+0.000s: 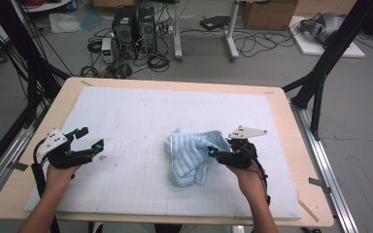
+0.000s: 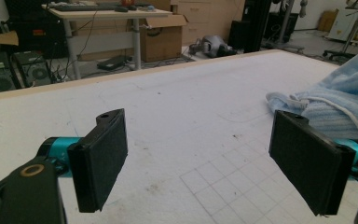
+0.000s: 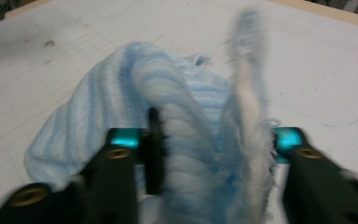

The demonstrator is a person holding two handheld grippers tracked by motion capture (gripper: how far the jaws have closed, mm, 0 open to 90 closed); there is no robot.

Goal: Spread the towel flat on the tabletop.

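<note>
A light blue striped cloth (image 1: 189, 160) lies crumpled on the white mat, right of centre. My right gripper (image 1: 212, 153) sits at the cloth's right side, with its jaws pointing left into the folds. In the right gripper view a thick bunch of the cloth (image 3: 98, 98) fills the gap between the jaws, and the right gripper (image 3: 209, 154) is shut on it. One flap stands up blurred. My left gripper (image 1: 90, 138) hovers low over the mat's left part, open, well apart from the cloth. In the left gripper view nothing lies between the wide-set pads of the left gripper (image 2: 200, 158), and the cloth (image 2: 345, 88) is at the right.
A white gridded foam mat (image 1: 141, 111) covers most of the wooden table (image 1: 68, 92). Black frame legs (image 1: 320, 73) stand at both far corners. Computers (image 1: 133, 26), cables and boxes sit on the floor beyond the far edge.
</note>
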